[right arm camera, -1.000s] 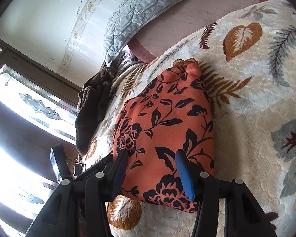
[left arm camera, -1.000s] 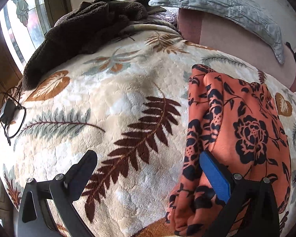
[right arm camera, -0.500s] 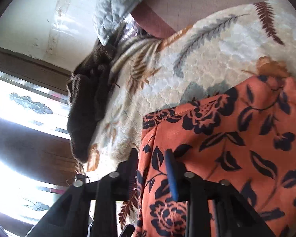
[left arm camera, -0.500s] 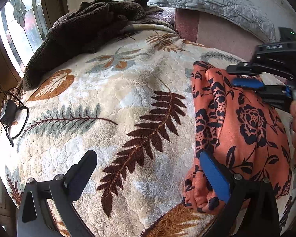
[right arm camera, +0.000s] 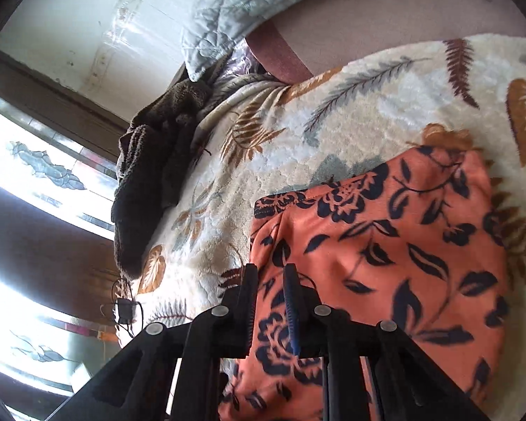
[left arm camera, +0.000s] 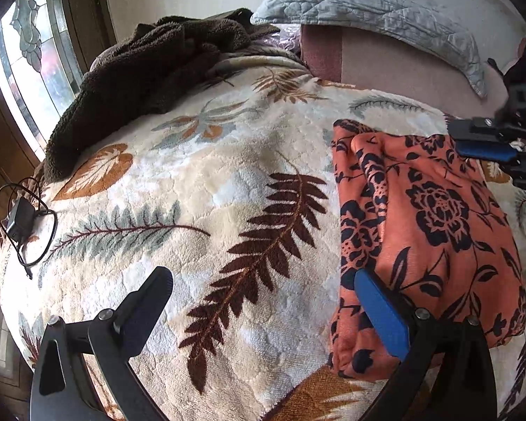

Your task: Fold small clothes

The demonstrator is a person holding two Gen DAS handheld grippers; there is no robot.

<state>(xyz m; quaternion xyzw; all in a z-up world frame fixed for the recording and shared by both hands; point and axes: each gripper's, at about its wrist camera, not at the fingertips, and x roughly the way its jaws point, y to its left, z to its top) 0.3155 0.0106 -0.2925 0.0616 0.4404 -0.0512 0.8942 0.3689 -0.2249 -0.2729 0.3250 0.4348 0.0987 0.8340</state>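
Orange floral garment [left arm camera: 435, 217] folded on leaf-print blanket [left arm camera: 200, 182]

Brown towel [left arm camera: 140, 80], grey quilt [left arm camera: 368, 7], charger [left arm camera: 19, 219] on leaf blanket [left arm camera: 200, 189].

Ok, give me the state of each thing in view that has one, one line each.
Orange garment with dark floral print: folded over, lying on the bed.
Right gripper: jaws closing on a fold of the garment.
Left gripper: open wide, holding nothing.
Cream leaf-patterned fleece blanket: spread flat.
Dark brown fuzzy throw: bunched up near the window.
Black charger with cable: lying loose at the blanket's edge.
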